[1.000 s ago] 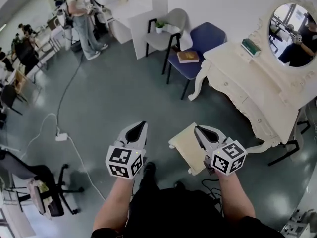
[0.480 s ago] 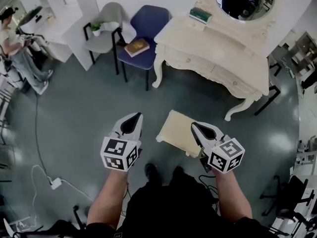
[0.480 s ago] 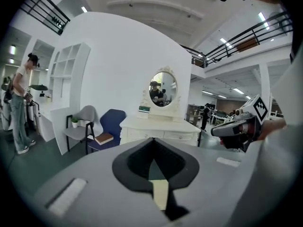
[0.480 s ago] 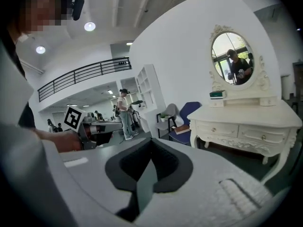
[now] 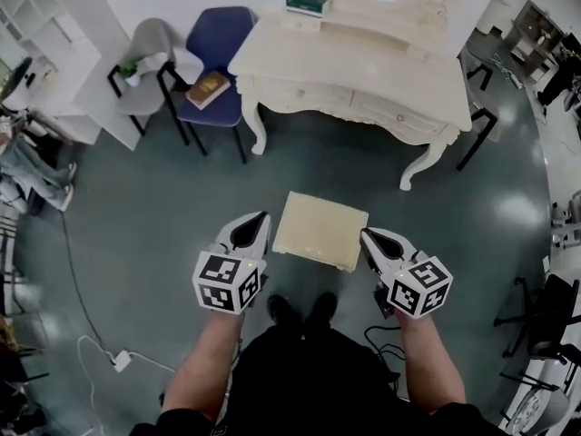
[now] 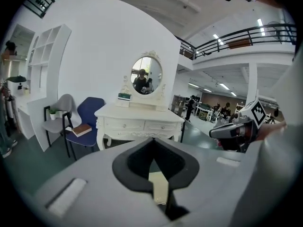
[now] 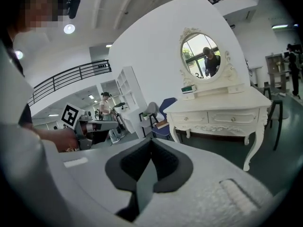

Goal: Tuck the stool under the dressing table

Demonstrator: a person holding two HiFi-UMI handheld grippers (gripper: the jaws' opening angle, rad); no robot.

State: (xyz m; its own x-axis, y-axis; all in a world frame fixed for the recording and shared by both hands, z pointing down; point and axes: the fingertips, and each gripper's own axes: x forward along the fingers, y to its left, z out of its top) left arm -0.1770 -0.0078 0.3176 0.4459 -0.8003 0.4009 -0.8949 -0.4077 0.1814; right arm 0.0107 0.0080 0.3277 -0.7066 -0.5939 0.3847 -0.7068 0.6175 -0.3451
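A cream square-topped stool point(image 5: 321, 230) stands on the grey floor in front of the white dressing table point(image 5: 363, 66), apart from it. The table point(image 6: 142, 122) with its oval mirror shows ahead in both gripper views, and again as table point(image 7: 218, 112) on the right. My left gripper point(image 5: 258, 228) hovers just left of the stool's near edge, jaws shut and empty. My right gripper point(image 5: 375, 242) hovers by the stool's near right corner, also shut with nothing in it. A sliver of the stool point(image 6: 158, 186) shows through the left gripper's jaw notch.
A blue chair point(image 5: 218, 62) with a book point(image 5: 208, 89) on it and a grey chair point(image 5: 147, 57) with a small plant stand left of the table. A white shelf unit point(image 5: 54, 39) is at far left. A cable point(image 5: 86, 316) and plug lie on the floor at lower left. Dark chairs stand at the right.
The view has swung so the dressing table now sits straight ahead and the stool lies square between my grippers. Both grippers have come lower and flank the stool's near edge.
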